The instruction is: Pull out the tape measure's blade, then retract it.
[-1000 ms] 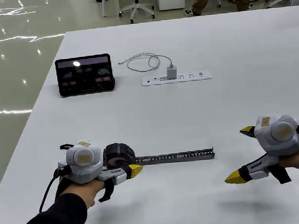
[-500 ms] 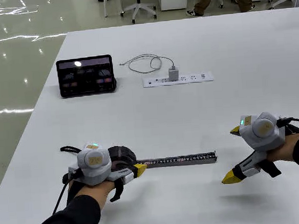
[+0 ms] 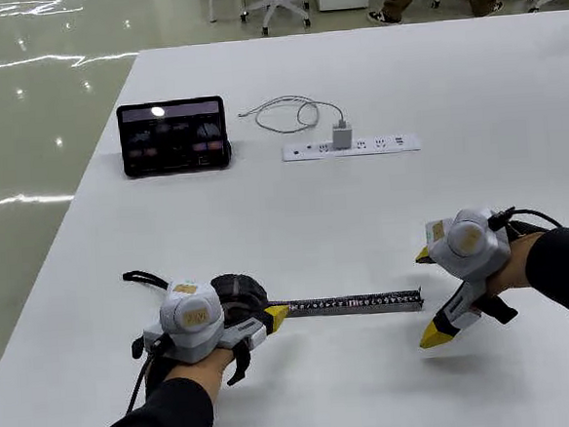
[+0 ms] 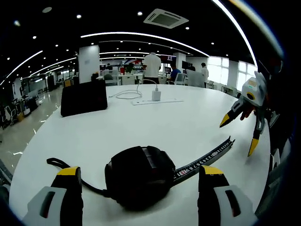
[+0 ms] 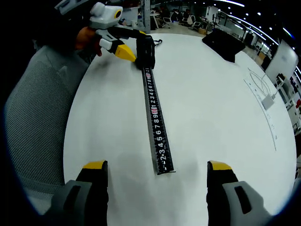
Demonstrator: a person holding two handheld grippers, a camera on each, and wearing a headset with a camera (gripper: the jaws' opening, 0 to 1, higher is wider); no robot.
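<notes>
left gripper (image 4: 140, 172) jaws apart, straddling tape measure case (image 3: 236, 293); right gripper (image 5: 157, 165) jaws apart around blade (image 5: 153, 113) tip. advice: centre tip, close squarely, brace case.

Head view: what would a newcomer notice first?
A black tape measure lies near the front left of the table, its blade drawn out flat to the right. The open left tongs straddle its case; the open right tongs flank the blade's tip. A tablet stands farther back.
</notes>
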